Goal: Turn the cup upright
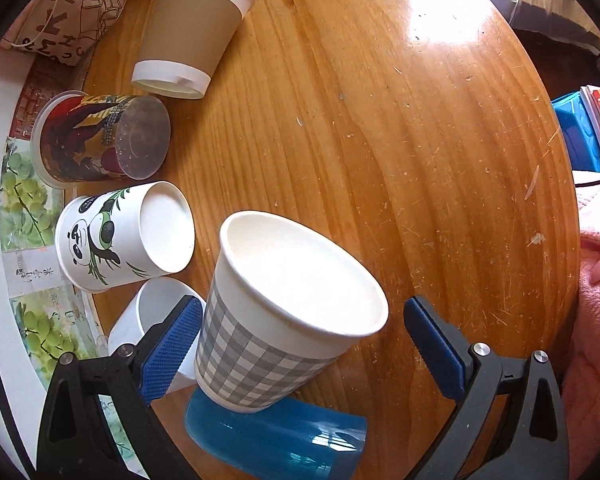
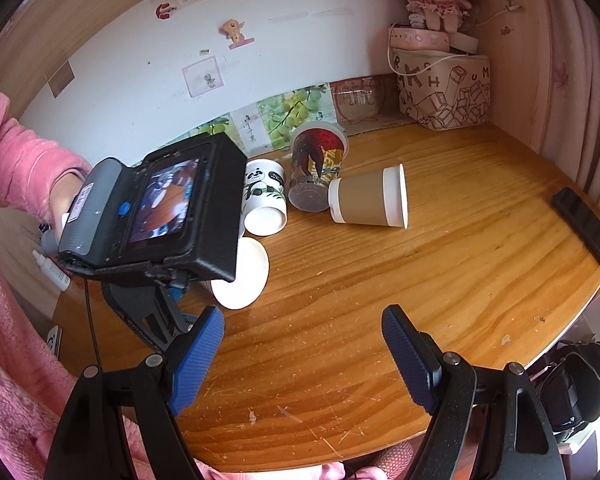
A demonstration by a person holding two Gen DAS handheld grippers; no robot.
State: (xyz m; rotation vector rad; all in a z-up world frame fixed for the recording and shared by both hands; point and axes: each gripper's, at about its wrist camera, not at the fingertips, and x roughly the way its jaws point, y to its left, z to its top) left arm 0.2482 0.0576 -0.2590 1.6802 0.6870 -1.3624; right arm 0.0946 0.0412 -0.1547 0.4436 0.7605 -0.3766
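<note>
A grey-checked paper cup (image 1: 268, 344) lies on its side on the wooden table (image 1: 380, 140), its white bottom facing the left wrist camera. My left gripper (image 1: 300, 344) is open, its blue pads (image 1: 172, 348) on either side of the cup, the left pad close to or touching its wall, the right pad apart. In the right wrist view only the cup's white end (image 2: 246, 276) shows behind the left gripper's body. My right gripper (image 2: 302, 354) is open and empty above bare table.
Other cups lie on their sides: a brown one (image 1: 192, 32), a red printed one (image 1: 100, 138), a panda one (image 1: 120, 236), a white one (image 1: 152, 320), a blue one (image 1: 276, 436). A printed bag (image 2: 444, 92) stands at the back, a phone (image 2: 586, 224) at right.
</note>
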